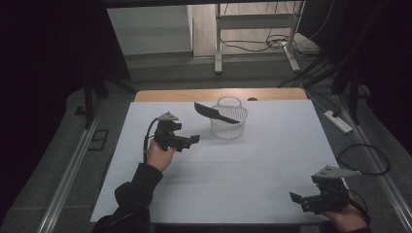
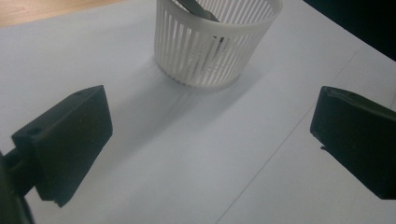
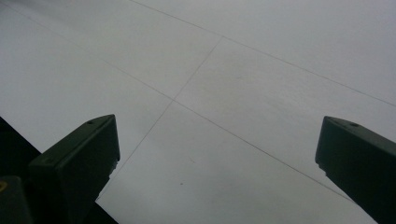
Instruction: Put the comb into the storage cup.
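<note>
A white slatted basket (image 1: 229,119) stands at the back middle of the white table (image 1: 252,165). A black flat tool (image 1: 214,112), shaped like a spatula or knife, leans in it with its end poking out to the left. In the left gripper view the basket (image 2: 215,44) is just ahead, with the dark tool (image 2: 198,10) inside. My left gripper (image 1: 193,140) hovers open to the left of the basket, nothing between its jaws. My right gripper (image 1: 296,199) is open at the table's front right corner, over bare table surface (image 3: 224,93).
A strip of wooden table edge (image 1: 194,94) shows behind the white sheet. A power strip (image 1: 338,121) and cables (image 1: 364,158) lie on the floor at the right. A metal frame (image 1: 255,34) stands beyond the table. Dark curtains flank both sides.
</note>
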Demonstrator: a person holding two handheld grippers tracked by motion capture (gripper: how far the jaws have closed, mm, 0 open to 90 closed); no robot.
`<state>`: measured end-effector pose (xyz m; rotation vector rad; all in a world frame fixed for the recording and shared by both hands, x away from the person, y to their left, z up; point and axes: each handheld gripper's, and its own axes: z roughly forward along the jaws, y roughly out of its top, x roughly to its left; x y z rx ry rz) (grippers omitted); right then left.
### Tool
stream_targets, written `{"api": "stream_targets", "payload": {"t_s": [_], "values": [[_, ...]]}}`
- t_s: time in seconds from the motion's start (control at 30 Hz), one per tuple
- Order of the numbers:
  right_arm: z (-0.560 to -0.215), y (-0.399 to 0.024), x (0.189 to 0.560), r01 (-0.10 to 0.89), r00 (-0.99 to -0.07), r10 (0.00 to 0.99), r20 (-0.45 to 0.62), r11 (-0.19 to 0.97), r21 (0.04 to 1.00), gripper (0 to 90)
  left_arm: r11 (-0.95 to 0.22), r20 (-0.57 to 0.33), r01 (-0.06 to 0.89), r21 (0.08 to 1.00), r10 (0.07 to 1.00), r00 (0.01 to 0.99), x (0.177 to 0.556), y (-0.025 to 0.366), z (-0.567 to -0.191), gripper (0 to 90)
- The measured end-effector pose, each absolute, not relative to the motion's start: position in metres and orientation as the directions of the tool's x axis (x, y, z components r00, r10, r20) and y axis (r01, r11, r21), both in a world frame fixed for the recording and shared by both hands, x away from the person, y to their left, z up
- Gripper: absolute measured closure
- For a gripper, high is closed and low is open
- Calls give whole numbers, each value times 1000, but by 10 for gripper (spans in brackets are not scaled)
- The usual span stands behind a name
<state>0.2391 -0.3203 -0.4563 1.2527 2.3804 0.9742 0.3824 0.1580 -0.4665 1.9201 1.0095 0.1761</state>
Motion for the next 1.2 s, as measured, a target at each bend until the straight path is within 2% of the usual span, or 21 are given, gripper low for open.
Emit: {"api": "stream_targets", "payload": {"t_s": [1.2], "values": [[-456, -320, 237, 616, -589, 807, 52, 407, 675, 0, -270, -200, 524, 808, 711, 674, 341, 168, -458, 0]]}}
